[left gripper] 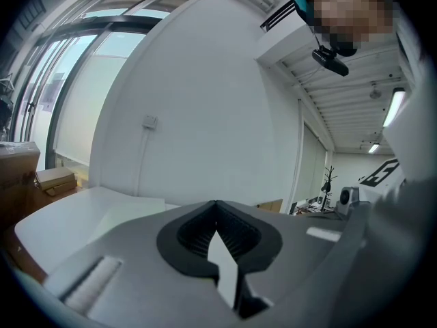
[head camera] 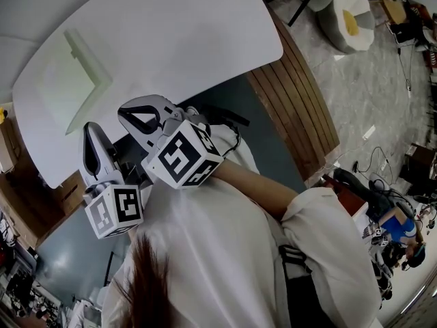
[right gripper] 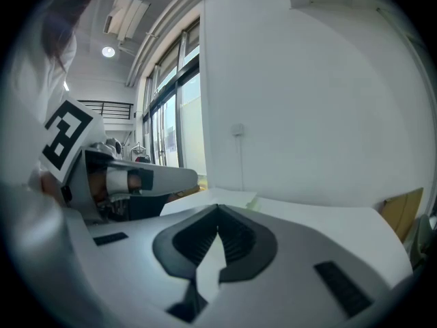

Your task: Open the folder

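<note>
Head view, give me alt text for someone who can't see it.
Seen from above, a person in a white top holds the left gripper and the right gripper close to the body, both shut and empty, short of a white table. A pale folder lies flat on the table, untouched.

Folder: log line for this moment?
folder: flat on table, untouched | left gripper: shut, empty | right gripper: shut, empty
</note>
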{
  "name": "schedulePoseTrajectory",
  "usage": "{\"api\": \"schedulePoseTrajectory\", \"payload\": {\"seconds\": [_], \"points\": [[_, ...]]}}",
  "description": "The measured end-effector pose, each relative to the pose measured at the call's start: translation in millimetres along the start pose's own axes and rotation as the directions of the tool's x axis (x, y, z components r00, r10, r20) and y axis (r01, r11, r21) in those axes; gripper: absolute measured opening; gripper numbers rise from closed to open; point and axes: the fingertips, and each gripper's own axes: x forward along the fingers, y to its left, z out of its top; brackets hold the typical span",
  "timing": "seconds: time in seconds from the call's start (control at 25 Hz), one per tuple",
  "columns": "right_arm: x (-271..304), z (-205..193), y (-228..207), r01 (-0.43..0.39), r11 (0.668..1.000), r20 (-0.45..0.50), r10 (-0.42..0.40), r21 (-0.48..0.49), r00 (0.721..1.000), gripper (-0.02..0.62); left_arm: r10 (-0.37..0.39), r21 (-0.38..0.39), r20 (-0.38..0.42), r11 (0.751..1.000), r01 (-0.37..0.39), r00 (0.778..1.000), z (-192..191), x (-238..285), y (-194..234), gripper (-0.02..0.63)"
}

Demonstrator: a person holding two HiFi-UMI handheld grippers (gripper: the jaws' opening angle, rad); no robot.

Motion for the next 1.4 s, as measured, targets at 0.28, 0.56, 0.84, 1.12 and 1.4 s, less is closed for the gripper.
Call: {"api": "schedulePoseTrajectory", "payload": {"seconds": [0.28,0.56,0.84,1.12,1.4], "points": [[2,2,5,-0.007,1.000,0.004,0.007,-0.008,1.000,0.006,0.009,-0.001,0.008,1.000,-0.009,1.000,3,-5,4,0.009],[4,4,3,-0.011,1.000,0.010,0.011,-0.013,1.000,0.006,0.018,0.007,0.017,1.000,-0.018,1.000,7,-3,3,0.009],[6,3,5,-0.016,1.000,0.011,0.016,-0.017,1.000,0.006,0.023,0.026,0.034,0.999,-0.024,0.999,9,-5,5,0.009],[5,3,9,-0.021,1.000,0.011,0.021,-0.021,1.000,0.006,0.025,0.025,0.043,0.999,-0.026,0.999,10,-9,6,0.009],[4,3,8,-0.023,1.000,0.011,0.023,-0.021,1.000,0.006,0.023,0.029,0.043,0.999,-0.024,0.999,9,-8,5,0.009]]}}
